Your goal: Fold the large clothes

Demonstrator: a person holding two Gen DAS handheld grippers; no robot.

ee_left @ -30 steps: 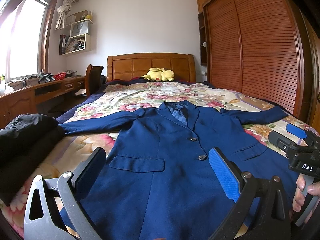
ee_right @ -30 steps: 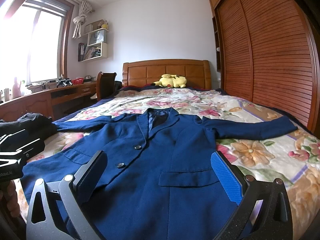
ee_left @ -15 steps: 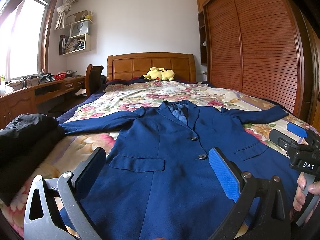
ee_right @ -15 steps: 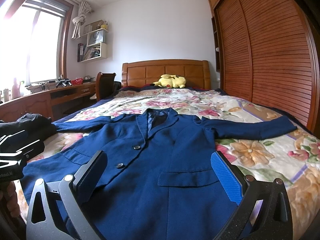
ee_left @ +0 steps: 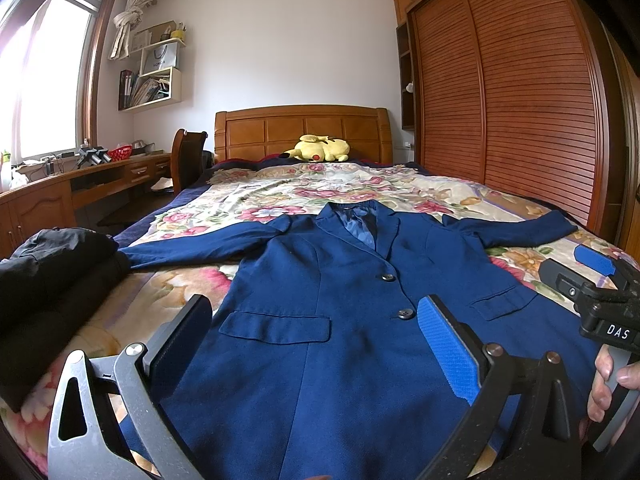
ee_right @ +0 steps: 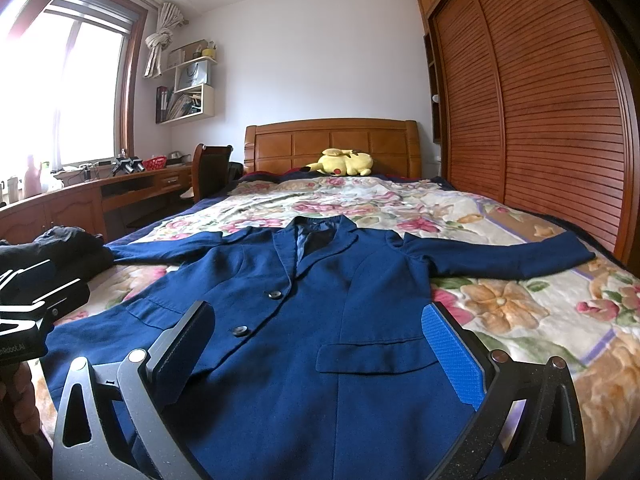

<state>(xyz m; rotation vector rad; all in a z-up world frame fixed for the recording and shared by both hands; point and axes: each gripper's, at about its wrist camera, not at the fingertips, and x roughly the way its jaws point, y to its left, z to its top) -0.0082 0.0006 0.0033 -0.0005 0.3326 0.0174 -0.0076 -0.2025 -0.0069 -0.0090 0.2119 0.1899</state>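
Navy blue buttoned suit jacket [ee_left: 320,320]: hem cut off by lower frame edge, behind gripper frames; black folded garment [ee_left: 52,280]: left part cut off; wall-shelf contents [ee_left: 150,76]: too small to identify

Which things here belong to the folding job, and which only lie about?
For the job: blue jacket; left tool; right tool.

Lying about: black clothes; yellow plush toy; desk; chair.

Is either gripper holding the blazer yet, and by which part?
Neither. The left gripper and right gripper are open above the flat blue blazer.
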